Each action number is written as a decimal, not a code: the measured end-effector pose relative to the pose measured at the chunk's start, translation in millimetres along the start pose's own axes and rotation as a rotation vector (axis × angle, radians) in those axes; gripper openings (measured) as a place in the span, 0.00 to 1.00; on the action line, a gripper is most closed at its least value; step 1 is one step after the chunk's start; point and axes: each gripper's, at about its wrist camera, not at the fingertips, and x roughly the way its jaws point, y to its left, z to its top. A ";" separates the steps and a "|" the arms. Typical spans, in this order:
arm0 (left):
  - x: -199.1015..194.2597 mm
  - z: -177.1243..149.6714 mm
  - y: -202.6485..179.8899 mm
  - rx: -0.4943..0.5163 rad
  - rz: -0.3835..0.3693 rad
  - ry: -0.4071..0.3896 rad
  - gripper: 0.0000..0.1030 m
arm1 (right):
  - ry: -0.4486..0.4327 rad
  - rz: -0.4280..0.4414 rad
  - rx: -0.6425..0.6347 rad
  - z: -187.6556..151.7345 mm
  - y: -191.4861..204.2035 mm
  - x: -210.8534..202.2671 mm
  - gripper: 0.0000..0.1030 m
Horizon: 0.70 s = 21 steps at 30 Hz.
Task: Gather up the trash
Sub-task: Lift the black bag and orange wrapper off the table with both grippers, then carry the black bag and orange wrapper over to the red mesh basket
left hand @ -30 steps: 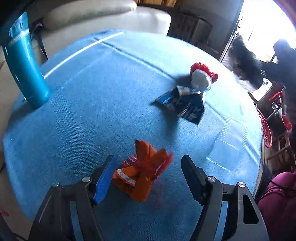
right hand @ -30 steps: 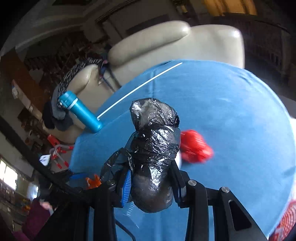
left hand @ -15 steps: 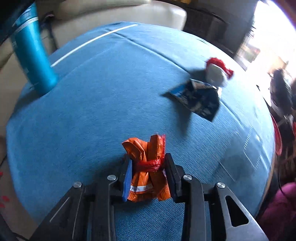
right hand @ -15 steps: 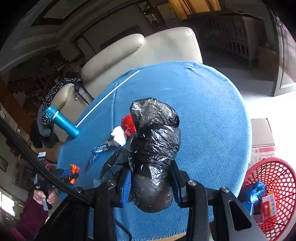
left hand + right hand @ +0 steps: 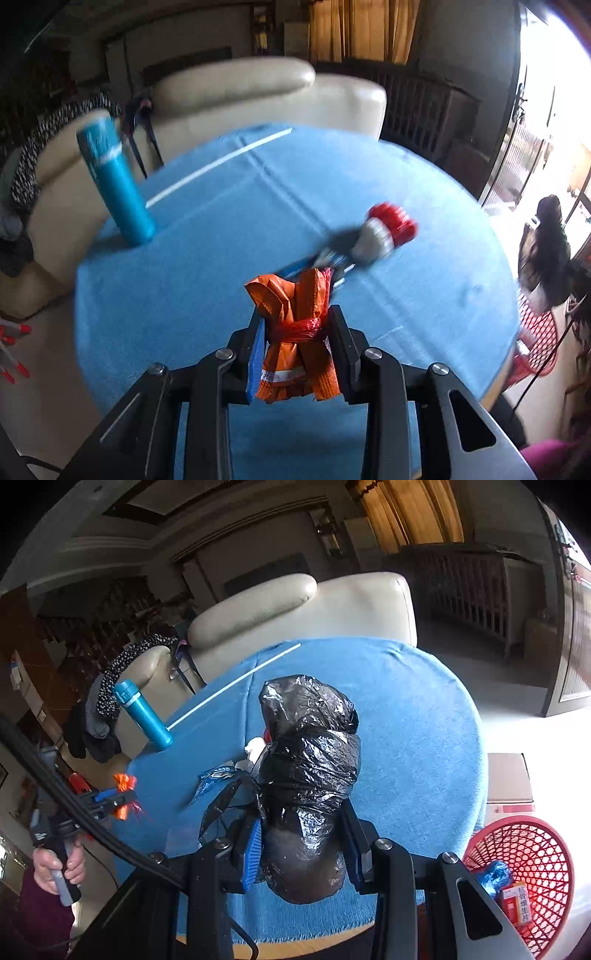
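My left gripper [image 5: 295, 325] is shut on a knotted orange wrapper [image 5: 295, 332] and holds it above the blue table [image 5: 207, 266]. My right gripper [image 5: 303, 834] is shut on a wadded black plastic bag [image 5: 310, 760], held above the table's near edge. On the table lie a blue foil wrapper [image 5: 214, 775] and a red-and-white wad [image 5: 388, 230]. A red mesh basket [image 5: 532, 853] with some trash in it stands on the floor at the lower right. In the right wrist view the left gripper [image 5: 118, 797] shows at the far left with the orange wrapper.
A teal bottle [image 5: 114, 181] stands upright at the table's far left edge. A cream sofa [image 5: 258, 96] is behind the table. A cardboard box [image 5: 509, 779] sits on the floor beside the basket. A clear plastic sheet [image 5: 399, 332] lies on the cloth.
The left gripper closed on the orange wrapper and lifted it off the table. The right gripper carried the black bag back and to the right, bringing the red basket into view.
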 end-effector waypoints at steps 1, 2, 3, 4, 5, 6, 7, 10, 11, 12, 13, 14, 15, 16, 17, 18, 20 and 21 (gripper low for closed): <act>-7.8 3.8 -10.9 0.003 -0.004 -0.021 0.33 | -0.007 -0.006 -0.006 -1.4 -0.6 -4.8 0.38; -13.8 5.6 -17.8 0.007 -0.008 -0.036 0.33 | -0.012 -0.012 -0.012 -3.0 -1.0 -8.9 0.38; -20.2 9.2 -30.0 0.015 -0.017 -0.054 0.33 | -0.020 -0.018 -0.018 -5.1 -1.7 -14.2 0.38; -24.2 12.9 -40.2 0.019 -0.030 -0.066 0.33 | -0.027 -0.023 -0.022 -7.1 -3.0 -19.7 0.38; -30.2 15.7 -52.3 0.024 -0.050 -0.082 0.33 | -0.034 -0.026 -0.026 -8.6 -4.4 -24.3 0.38; -34.3 17.0 -60.7 0.030 -0.065 -0.093 0.33 | -0.044 -0.030 -0.031 -11.0 -5.9 -30.8 0.38; -39.0 18.3 -69.4 0.040 -0.079 -0.104 0.33 | -0.054 -0.037 -0.036 -13.2 -7.2 -36.8 0.38; -49.4 19.6 -98.9 0.084 -0.091 -0.145 0.33 | -0.082 -0.062 -0.052 -18.7 -10.9 -53.3 0.39; -52.0 19.6 -107.3 0.096 -0.096 -0.154 0.33 | -0.092 -0.066 -0.054 -20.7 -13.0 -58.7 0.39; -53.2 20.1 -114.2 0.102 -0.104 -0.157 0.33 | -0.106 -0.070 -0.054 -23.2 -16.0 -65.9 0.39; -53.8 20.3 -119.8 0.100 -0.114 -0.156 0.33 | -0.117 -0.073 -0.052 -25.4 -18.6 -71.6 0.39; -54.4 20.4 -125.0 0.095 -0.124 -0.156 0.33 | -0.125 -0.074 -0.049 -27.1 -21.6 -76.6 0.39; -53.8 20.2 -130.7 0.090 -0.130 -0.155 0.33 | -0.134 -0.077 -0.045 -29.4 -24.8 -81.5 0.39; -53.3 20.4 -134.3 0.088 -0.129 -0.154 0.33 | -0.141 -0.080 -0.037 -31.6 -28.4 -85.7 0.39; -51.6 20.2 -138.6 0.086 -0.125 -0.150 0.33 | -0.146 -0.080 -0.027 -33.4 -32.3 -89.0 0.39; -49.6 20.0 -143.6 0.088 -0.116 -0.146 0.33 | -0.148 -0.079 -0.019 -34.5 -35.8 -91.1 0.39; -46.7 19.1 -154.1 0.103 -0.106 -0.139 0.33 | -0.151 -0.078 0.003 -38.3 -45.1 -95.6 0.39; -44.4 18.7 -159.5 0.110 -0.102 -0.133 0.33 | -0.152 -0.076 0.010 -39.1 -48.8 -96.9 0.39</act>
